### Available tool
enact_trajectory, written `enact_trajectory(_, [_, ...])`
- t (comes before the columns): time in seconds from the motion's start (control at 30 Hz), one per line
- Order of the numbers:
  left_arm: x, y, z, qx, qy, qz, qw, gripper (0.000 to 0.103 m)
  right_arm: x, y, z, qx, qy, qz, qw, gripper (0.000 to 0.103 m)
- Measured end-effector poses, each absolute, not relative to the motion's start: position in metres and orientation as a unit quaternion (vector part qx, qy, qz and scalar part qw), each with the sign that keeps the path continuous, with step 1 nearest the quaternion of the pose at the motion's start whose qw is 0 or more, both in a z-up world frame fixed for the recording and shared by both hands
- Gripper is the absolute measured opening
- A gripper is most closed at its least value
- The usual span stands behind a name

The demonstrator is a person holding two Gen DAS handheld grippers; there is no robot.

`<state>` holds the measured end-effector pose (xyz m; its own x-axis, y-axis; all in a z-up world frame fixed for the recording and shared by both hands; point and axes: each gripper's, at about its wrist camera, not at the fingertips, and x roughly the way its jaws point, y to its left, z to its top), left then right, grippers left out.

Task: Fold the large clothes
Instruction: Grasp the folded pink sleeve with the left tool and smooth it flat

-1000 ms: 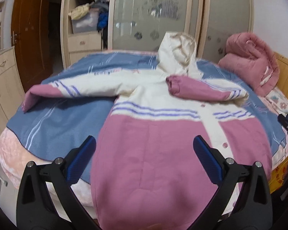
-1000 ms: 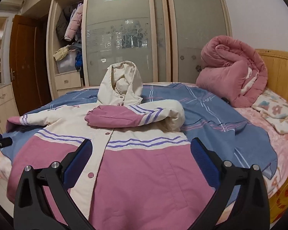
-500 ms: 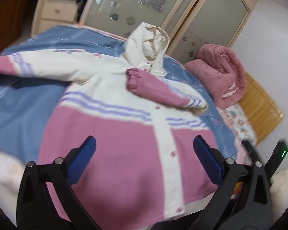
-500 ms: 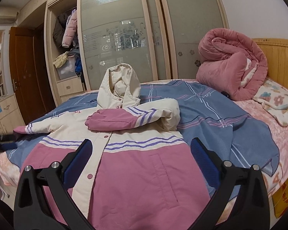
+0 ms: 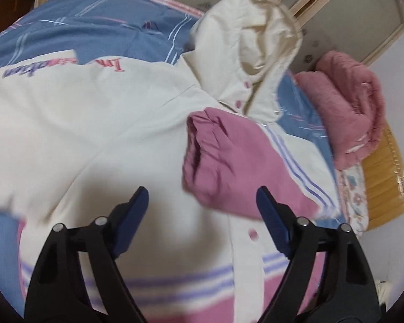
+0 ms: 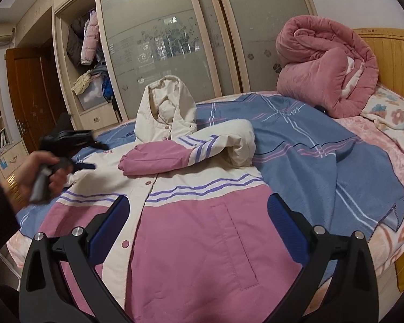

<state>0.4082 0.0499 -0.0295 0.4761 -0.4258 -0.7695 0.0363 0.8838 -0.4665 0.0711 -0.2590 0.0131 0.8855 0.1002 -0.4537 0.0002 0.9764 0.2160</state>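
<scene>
Padded pink-and-cream cloth makes up the hooded jacket (image 6: 191, 215), which lies front-up and buttoned on the blue striped blanket (image 6: 323, 161) covering the bed (image 6: 385, 231). Its hood (image 6: 165, 110) points toward the wardrobe. One sleeve (image 6: 185, 150) is already folded across the chest, pink cuff toward the snap placket; the other sleeve runs out flat toward the left side of the bed, and its far end is out of view.

The left gripper (image 5: 202, 202) hovers above the cream chest panel beside the folded cuff (image 5: 199, 158), jaws apart and holding nothing. The right gripper (image 6: 196, 215) hangs over the pink lower body near the hem, jaws also wide apart and empty. In the right wrist view the person's left hand (image 6: 40, 175) shows on its handle, above the outstretched sleeve.

By its look the jacket is quilted and puffy: soft, light for its bulk, springy enough that folds will want to reopen, and the shell is probably somewhat slick. A pinch through a single layer would likely slip or lift only the shell, so I would bite a seamed edge: the cuff or shoulder seam of the flat sleeve, then the hem corners for the body fold. The folded sleeve could slide off if the chest is dragged.

A rolled pink quilt (image 6: 326, 70) sits well apart by the headboard (image 6: 396, 62).
</scene>
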Motion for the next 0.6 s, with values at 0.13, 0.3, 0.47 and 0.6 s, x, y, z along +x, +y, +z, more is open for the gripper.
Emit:
enact_trajectory(0.13, [0.438, 0.029, -0.041, -0.166, 0.505, -0.139, 0.835, 0.076, 0.079, -0.255, 0.012, 0.103, 0.242, 0.031, 0.964, 0.102])
enact_trajectory(0.3, [0.460, -0.010, -0.062, -0.100, 0.542, -0.139, 0.823, 0.051, 0.087, -0.255, 0.009, 0.105, 0.250, 0.028, 0.962, 0.102])
enact_trajectory(0.47, [0.459, -0.017, -0.046, -0.067, 0.506, -0.149, 0.847, 0.011, 0.093, -0.252, 0.007, 0.104, 0.255, 0.025, 0.961, 0.102])
enact_trajectory(0.6, [0.454, -0.020, -0.007, 0.002, 0.460, -0.134, 0.878, 0.010, 0.098, -0.249, 0.005, 0.109, 0.262, 0.026, 0.959, 0.102])
